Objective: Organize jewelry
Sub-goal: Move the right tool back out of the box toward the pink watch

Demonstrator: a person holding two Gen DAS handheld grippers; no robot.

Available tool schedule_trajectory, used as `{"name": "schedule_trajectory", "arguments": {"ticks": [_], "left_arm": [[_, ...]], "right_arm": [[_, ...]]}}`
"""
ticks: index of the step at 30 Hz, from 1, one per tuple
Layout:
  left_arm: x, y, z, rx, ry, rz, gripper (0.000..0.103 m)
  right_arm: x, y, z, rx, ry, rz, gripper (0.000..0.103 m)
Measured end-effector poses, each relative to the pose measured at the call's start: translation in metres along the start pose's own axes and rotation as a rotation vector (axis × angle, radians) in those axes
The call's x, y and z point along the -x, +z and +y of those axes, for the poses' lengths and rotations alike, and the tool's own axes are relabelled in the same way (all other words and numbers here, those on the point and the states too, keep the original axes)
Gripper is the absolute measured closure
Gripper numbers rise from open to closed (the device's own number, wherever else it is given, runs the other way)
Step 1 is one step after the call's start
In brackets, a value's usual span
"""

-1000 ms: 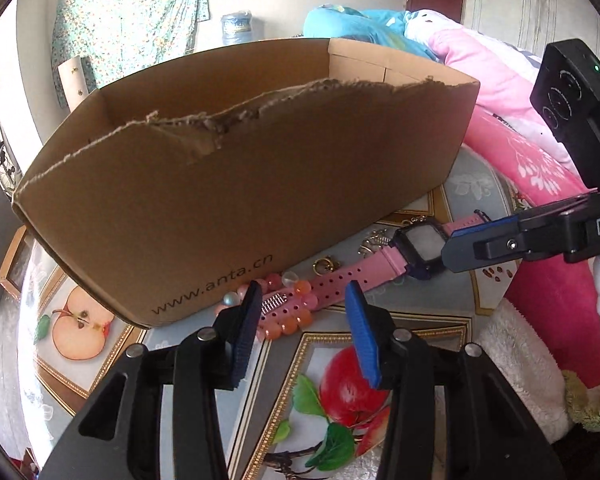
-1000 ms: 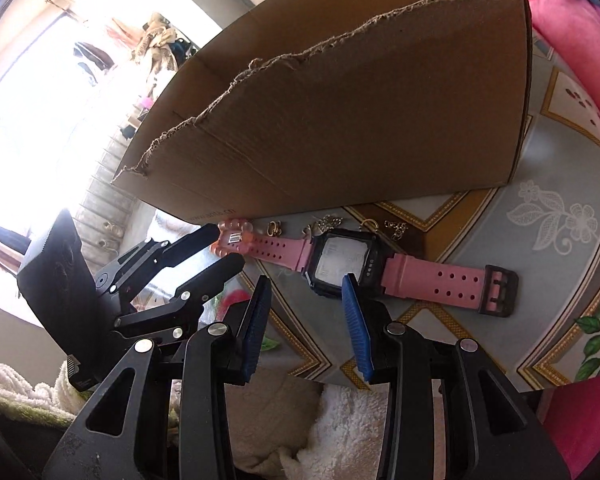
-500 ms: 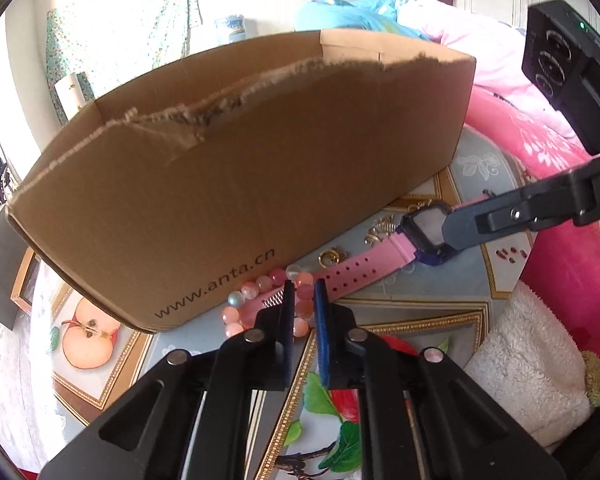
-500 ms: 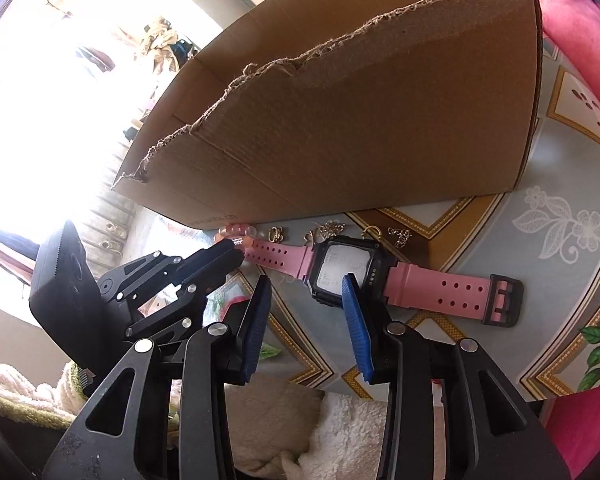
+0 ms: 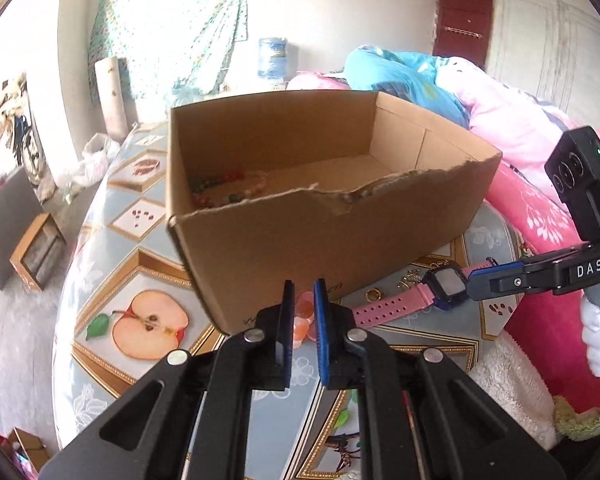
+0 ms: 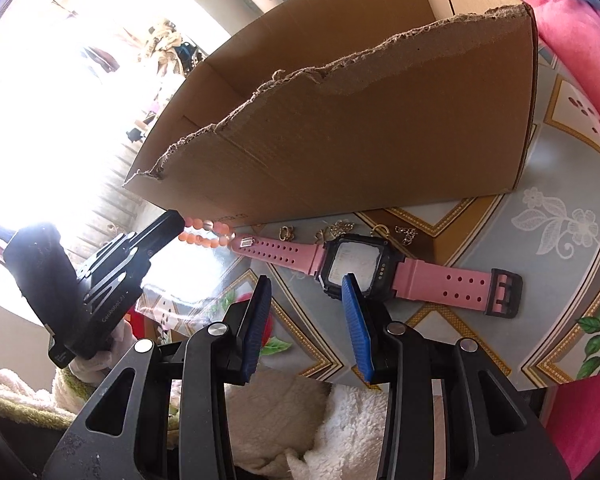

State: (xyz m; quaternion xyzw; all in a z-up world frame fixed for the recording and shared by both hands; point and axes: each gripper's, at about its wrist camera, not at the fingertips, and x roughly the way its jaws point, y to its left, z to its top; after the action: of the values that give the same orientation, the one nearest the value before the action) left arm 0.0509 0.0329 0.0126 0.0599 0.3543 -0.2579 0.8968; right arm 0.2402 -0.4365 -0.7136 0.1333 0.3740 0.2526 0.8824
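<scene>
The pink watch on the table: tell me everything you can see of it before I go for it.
The pink watch lies flat and unbuckled, face up, on the patterned tablecloth in front of the cardboard box. It has a black squarish case with a pale, blank screen, a pink rubbery strap with rows of holes and a black buckle at one end. The other end lies by the orange bead bracelet. The right gripper, open, is near its case.

Left gripper (image 5: 302, 308) clamped; right gripper (image 6: 306, 300) agape
</scene>
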Motion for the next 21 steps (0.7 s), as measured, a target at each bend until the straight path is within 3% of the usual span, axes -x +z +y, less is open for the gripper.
{"name": "schedule_trajectory", "arguments": {"ticks": [6,10,13,17,21], "left_arm": [[0.003,-0.016,0.029,0.109,0.002,0.054,0.094],[0.0,-0.025,0.041,0.146,0.035,0.078,0.093],[-0.002,-0.028,0.046,0.161,0.054,0.084,0.092],[0.002,-0.027,0.046,0.157,0.076,0.065,0.08],[0.009,-0.024,0.041,0.128,0.08,0.03,0.079]], "right_arm": [[0.005,-0.005,0.01,0.053,-0.019,-0.018,0.066],[0.005,-0.009,0.018,0.109,-0.081,-0.035,0.066],[0.005,-0.011,0.025,0.162,-0.147,-0.052,0.065],[0.002,-0.009,0.031,0.237,-0.222,-0.068,0.059],[0.0,-0.007,0.03,0.292,-0.284,-0.081,0.057]]}}
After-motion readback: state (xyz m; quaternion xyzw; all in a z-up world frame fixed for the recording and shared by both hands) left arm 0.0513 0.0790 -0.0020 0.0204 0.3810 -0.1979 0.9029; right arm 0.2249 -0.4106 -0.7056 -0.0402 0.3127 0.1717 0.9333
